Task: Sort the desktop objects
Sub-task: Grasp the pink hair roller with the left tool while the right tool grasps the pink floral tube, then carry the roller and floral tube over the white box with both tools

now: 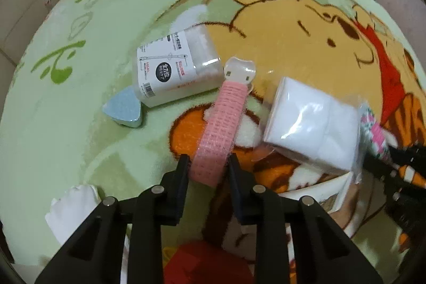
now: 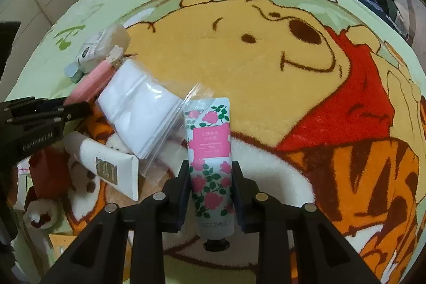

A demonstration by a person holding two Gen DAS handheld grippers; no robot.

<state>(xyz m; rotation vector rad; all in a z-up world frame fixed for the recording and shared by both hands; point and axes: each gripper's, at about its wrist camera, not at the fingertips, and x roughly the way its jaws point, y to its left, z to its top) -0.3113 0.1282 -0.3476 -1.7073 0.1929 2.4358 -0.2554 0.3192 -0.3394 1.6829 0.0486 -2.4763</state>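
My left gripper [image 1: 207, 161] is shut on a pink hair roller [image 1: 219, 129] with a clear clip [image 1: 239, 68] at its far end, held over the cartoon blanket [image 1: 80, 97]. My right gripper [image 2: 210, 167] is shut on a hand cream tube [image 2: 210, 145] with a pink rose print, cap toward me. A clear bag of white pads [image 1: 311, 124] lies between the grippers; it also shows in the right wrist view [image 2: 141, 110]. A clear box of cotton swabs [image 1: 178, 65] and a blue triangular sponge [image 1: 123, 110] lie beyond the roller.
A white cream tube [image 2: 111, 166] lies left of my right gripper, partly under the bag. A red item [image 2: 48, 172] and a white object [image 1: 72, 212] sit near the blanket's near left. The left gripper body [image 2: 34, 121] shows at the left edge.
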